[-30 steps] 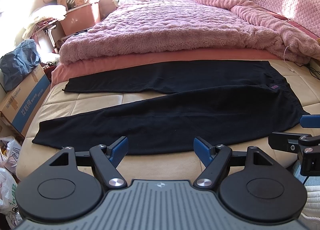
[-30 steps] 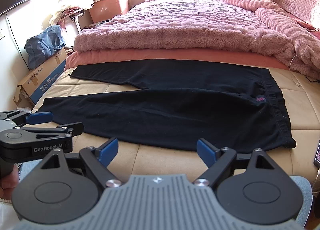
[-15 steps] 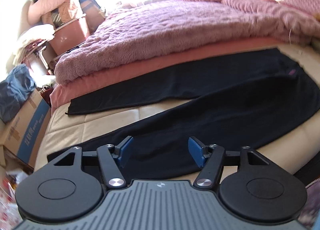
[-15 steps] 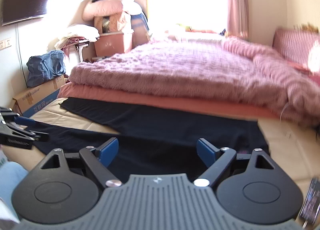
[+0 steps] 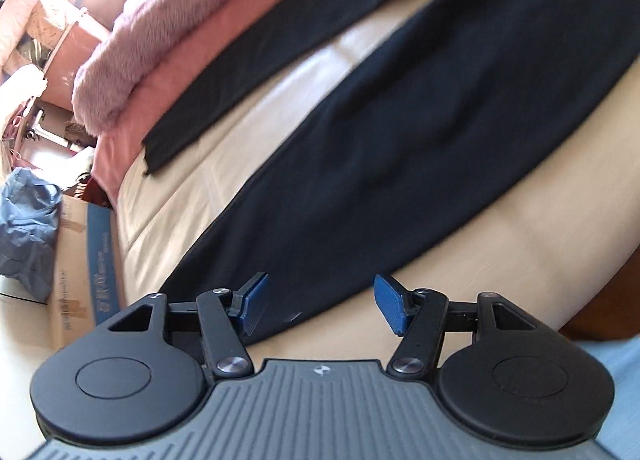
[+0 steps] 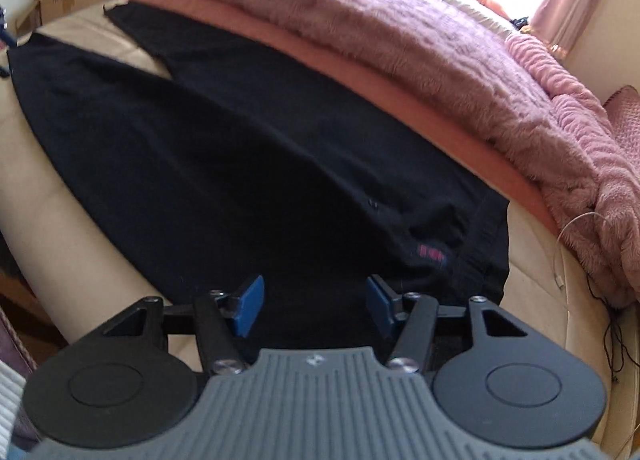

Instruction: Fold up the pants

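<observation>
Black pants (image 5: 400, 132) are laid flat on the beige mattress (image 5: 224, 164), legs splayed apart, the near leg running from about 7 o'clock to 1 o'clock in the left wrist view. The left gripper (image 5: 316, 302) is held spread over the near leg's hem end, nothing pinched; its jaws have just been closing. The right gripper (image 6: 314, 306) is poised over the waistband (image 6: 480, 244) corner at 4 o'clock, jaws parted and just narrowing, cloth beneath but not pressed. The step in hand is judged to be the approach for the first fold. Next, both near edges would need pinching cleanly, one layer bunched, before being carried toward the far leg by the pink blanket (image 6: 400, 40).
</observation>
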Action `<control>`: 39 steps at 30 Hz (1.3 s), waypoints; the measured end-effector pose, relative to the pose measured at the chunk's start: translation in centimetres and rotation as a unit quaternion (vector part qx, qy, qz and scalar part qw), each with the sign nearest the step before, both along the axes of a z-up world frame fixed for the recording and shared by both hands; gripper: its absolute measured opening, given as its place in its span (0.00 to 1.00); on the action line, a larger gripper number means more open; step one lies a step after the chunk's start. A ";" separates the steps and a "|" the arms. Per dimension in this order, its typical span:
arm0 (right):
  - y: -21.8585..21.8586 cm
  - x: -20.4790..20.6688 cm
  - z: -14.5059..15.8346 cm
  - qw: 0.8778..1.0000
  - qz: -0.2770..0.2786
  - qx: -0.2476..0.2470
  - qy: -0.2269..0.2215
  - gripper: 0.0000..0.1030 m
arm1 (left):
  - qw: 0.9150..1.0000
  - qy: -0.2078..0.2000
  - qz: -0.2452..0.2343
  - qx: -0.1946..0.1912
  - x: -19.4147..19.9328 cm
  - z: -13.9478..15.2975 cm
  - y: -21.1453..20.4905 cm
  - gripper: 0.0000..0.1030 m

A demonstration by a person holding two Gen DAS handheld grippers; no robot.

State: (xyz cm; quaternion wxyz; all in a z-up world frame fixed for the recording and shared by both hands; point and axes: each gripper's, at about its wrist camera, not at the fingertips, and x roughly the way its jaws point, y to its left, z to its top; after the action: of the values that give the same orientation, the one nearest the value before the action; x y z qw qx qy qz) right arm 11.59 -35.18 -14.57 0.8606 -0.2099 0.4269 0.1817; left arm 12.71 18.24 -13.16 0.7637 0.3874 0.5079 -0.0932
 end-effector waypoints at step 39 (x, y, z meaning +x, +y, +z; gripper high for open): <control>-1.0 -5.3 -3.9 0.958 0.184 -0.218 0.029 0.40 | 0.975 -0.108 0.177 0.082 4.8 0.7 5.0 0.00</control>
State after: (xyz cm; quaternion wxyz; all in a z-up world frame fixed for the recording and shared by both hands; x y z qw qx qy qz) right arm 6.27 -36.14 -18.49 0.7331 -0.4619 0.4348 0.2452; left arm 17.53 23.19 -12.51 0.7839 0.3607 0.4888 0.1283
